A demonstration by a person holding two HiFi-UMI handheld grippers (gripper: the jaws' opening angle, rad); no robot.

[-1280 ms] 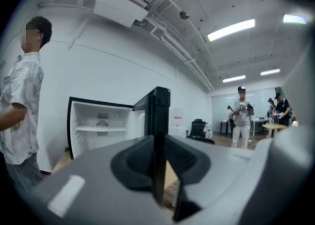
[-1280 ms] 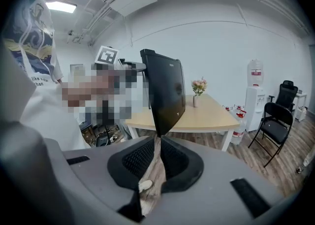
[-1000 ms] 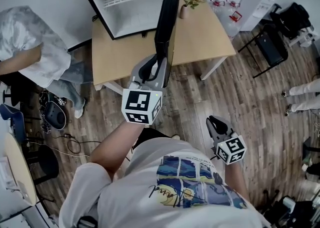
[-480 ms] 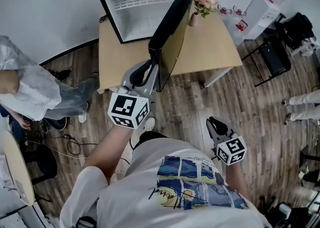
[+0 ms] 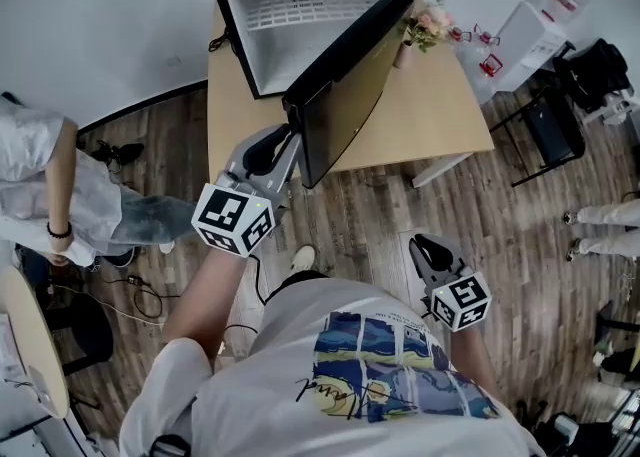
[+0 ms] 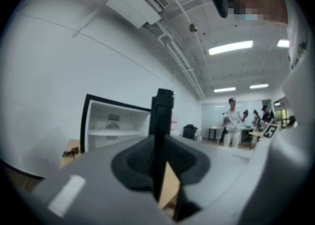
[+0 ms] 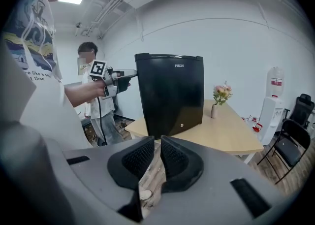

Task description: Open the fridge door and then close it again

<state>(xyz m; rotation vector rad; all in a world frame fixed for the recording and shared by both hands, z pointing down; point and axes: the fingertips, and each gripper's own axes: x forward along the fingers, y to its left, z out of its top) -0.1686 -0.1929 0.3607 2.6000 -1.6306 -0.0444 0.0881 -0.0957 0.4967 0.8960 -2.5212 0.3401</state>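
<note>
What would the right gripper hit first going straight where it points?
Likely the wooden floor short of the table, since the right gripper tilts downward; the fridge door stands beyond, higher. Depth is unclear.

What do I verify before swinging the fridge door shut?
1. Left tongs clamped on fridge door free edge: ok.
2. Door open, cabinet interior showing: ok.
3. Gap between door and cabinet free of objects: ok.
4. Right tongs empty, away from door: ok.
5. Flower vase on door's outer side, out of closing path: ok.
6. Bystander clear of table: ok.
</note>
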